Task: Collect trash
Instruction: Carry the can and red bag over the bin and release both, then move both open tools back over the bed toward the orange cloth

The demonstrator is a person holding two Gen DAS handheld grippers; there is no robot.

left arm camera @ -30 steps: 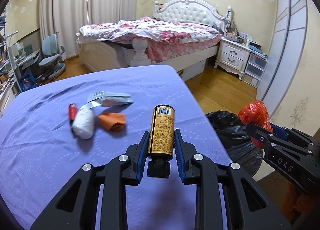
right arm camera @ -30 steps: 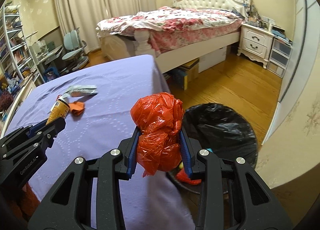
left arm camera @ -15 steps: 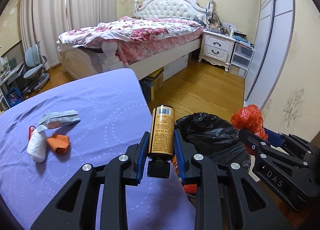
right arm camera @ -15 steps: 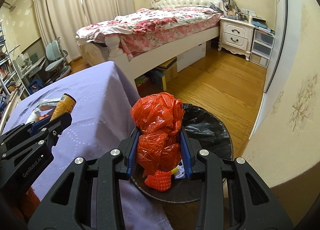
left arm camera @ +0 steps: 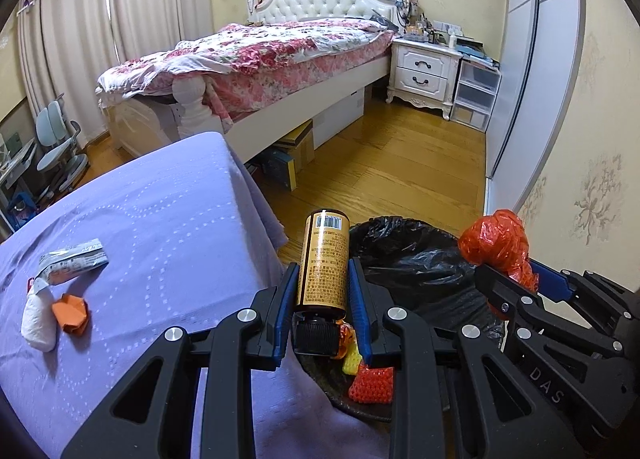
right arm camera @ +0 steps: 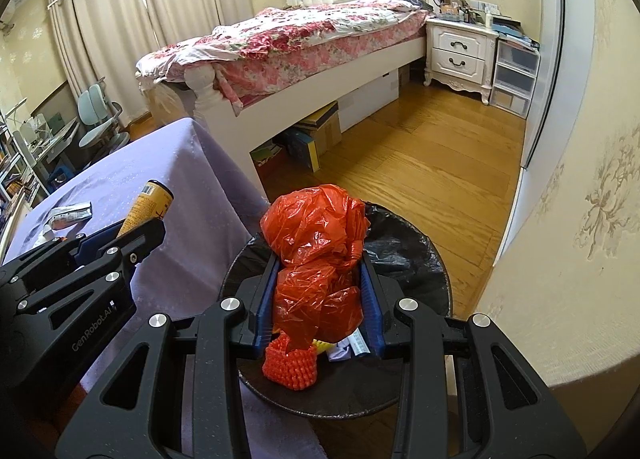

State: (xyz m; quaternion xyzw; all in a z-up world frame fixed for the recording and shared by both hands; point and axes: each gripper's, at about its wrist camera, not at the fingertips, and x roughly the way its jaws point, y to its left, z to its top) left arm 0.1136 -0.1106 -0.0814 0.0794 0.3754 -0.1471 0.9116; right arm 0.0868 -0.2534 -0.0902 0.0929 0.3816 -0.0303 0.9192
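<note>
The left gripper (left arm camera: 323,291) is clamped on a gold cylindrical bottle with a black screw cap (left arm camera: 324,259), cap toward the wrist, barcode end pointing away. The right gripper (right arm camera: 318,291) is clamped on a crumpled red-orange plastic bag (right arm camera: 316,255) bulging above its fingers. Directly below and ahead of both lies the round bin lined with a black plastic bag (right arm camera: 416,259). Left of the left gripper, on the purple cloth-covered table (left arm camera: 160,219), rest a silver wrapper (left arm camera: 74,259), a white wad (left arm camera: 38,323) and an orange crumpled scrap (left arm camera: 72,309).
</note>
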